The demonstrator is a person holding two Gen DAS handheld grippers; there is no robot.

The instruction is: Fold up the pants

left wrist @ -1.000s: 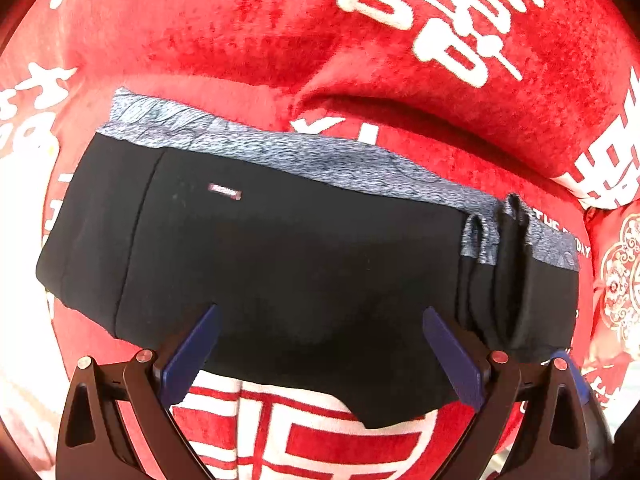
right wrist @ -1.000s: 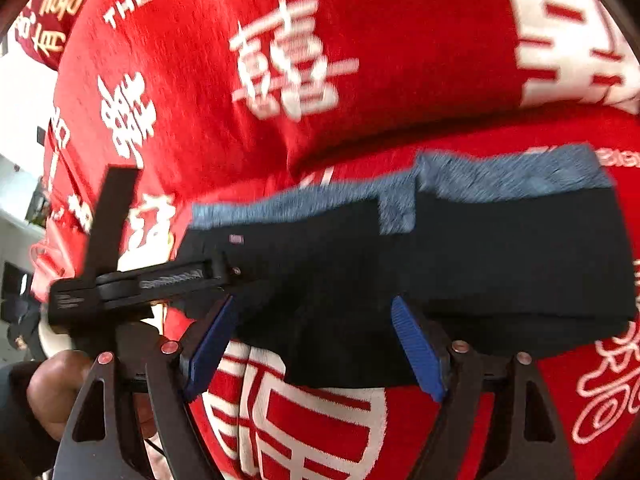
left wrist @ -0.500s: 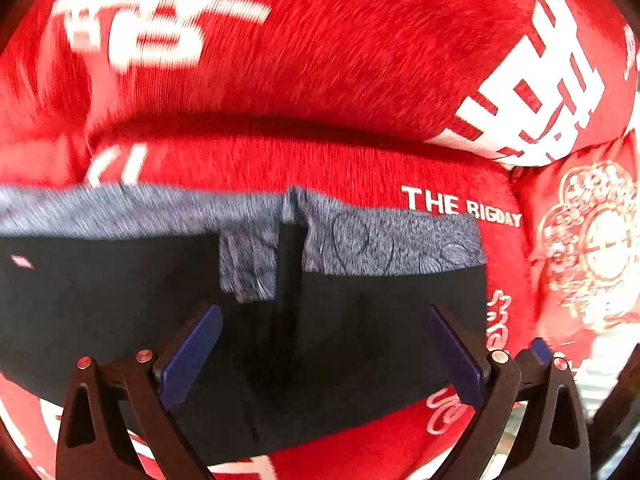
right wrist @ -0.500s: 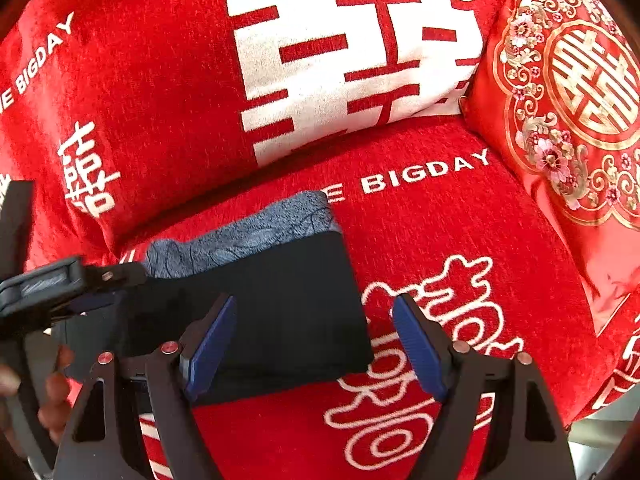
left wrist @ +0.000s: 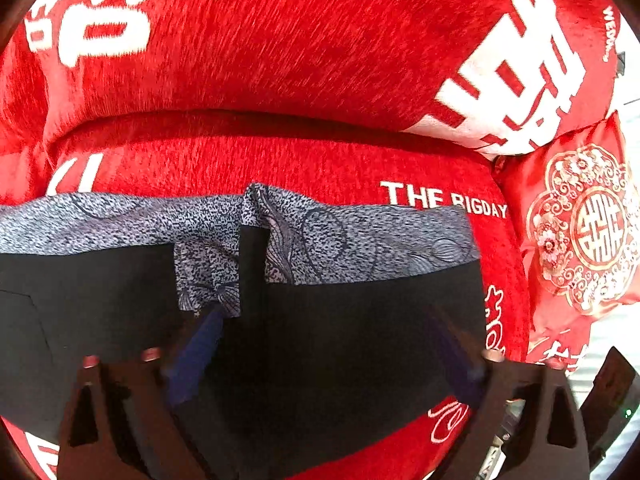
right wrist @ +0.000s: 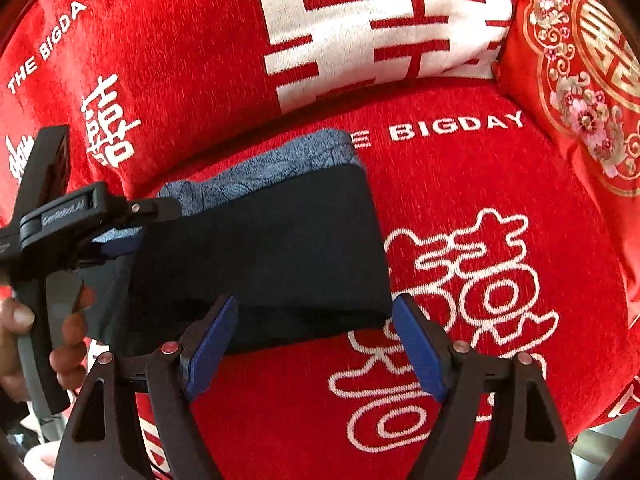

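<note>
Our left gripper (left wrist: 324, 344) fingers are closing over the black pants (left wrist: 340, 332), cloth between them but not yet pinched; our right gripper (right wrist: 316, 340) stands wide at the pants' near corner, holding nothing. The pants lie on the red sofa seat (right wrist: 460, 184), already folded smaller, grey waistband (left wrist: 360, 240) rearward. We judge another fold remains

Left gripper (left wrist: 324, 344) angled downward, fingers closing; right gripper (right wrist: 316, 344) angled downward, fingers spread.
</note>
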